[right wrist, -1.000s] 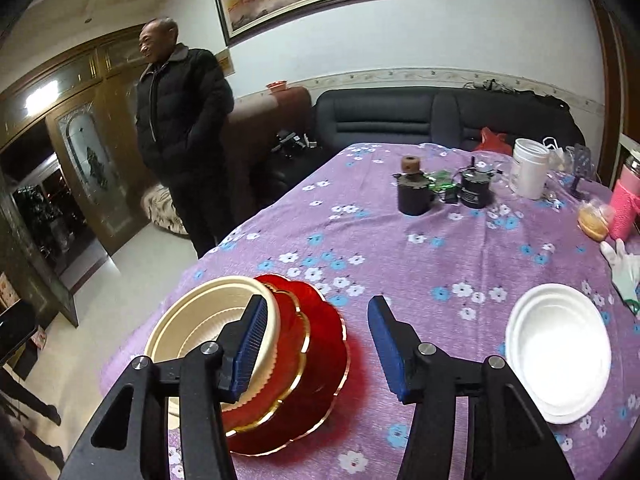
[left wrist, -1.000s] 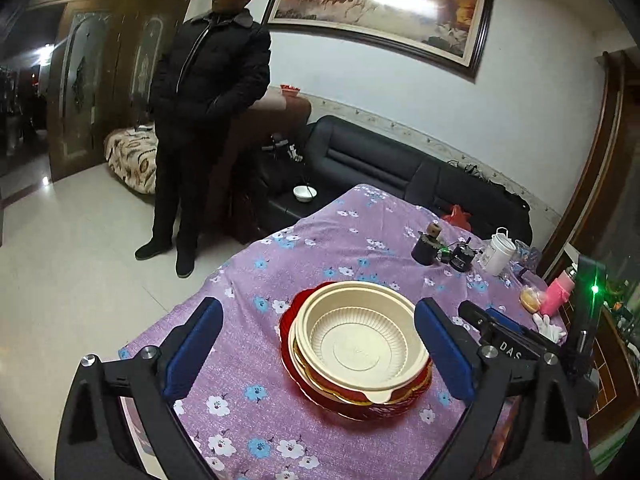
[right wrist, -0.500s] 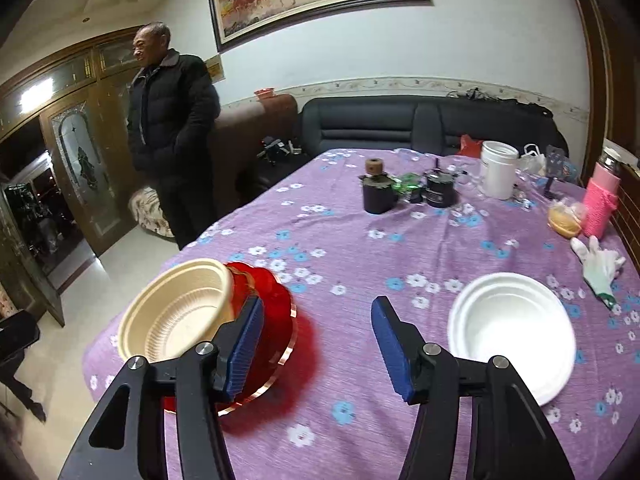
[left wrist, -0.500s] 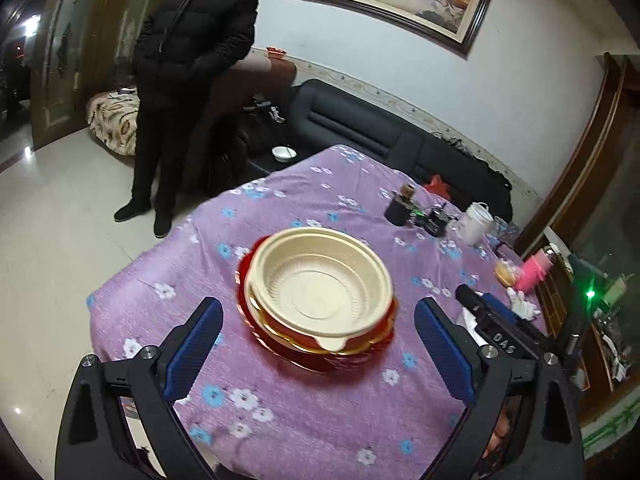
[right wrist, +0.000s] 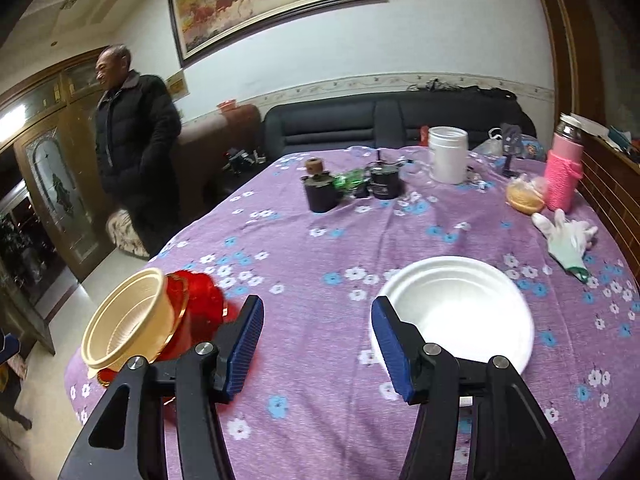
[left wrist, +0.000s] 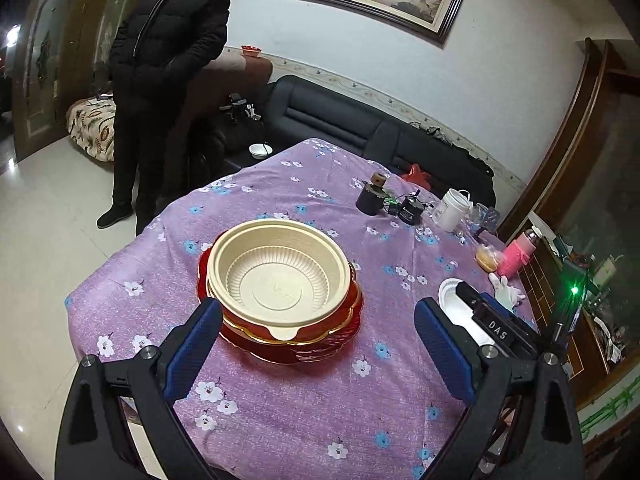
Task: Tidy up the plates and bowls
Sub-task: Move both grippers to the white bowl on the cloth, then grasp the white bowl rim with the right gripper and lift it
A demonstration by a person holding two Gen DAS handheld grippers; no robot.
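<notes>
Now both our tongs, the left gripper (left wrist: 316, 344) and right gripper (right wrist: 318, 344), are open and empty, so grabbing the white bowl (right wrist: 456, 312) badly could push it away from the stack (left wrist: 280, 292).

- Dim indoor light; ceiling lamps glare off the glazed, dark-framed horse painting (right wrist: 276, 4).
- Fisheye bends the edges, corners black.
- Right view slightly motion-blurred.
</notes>
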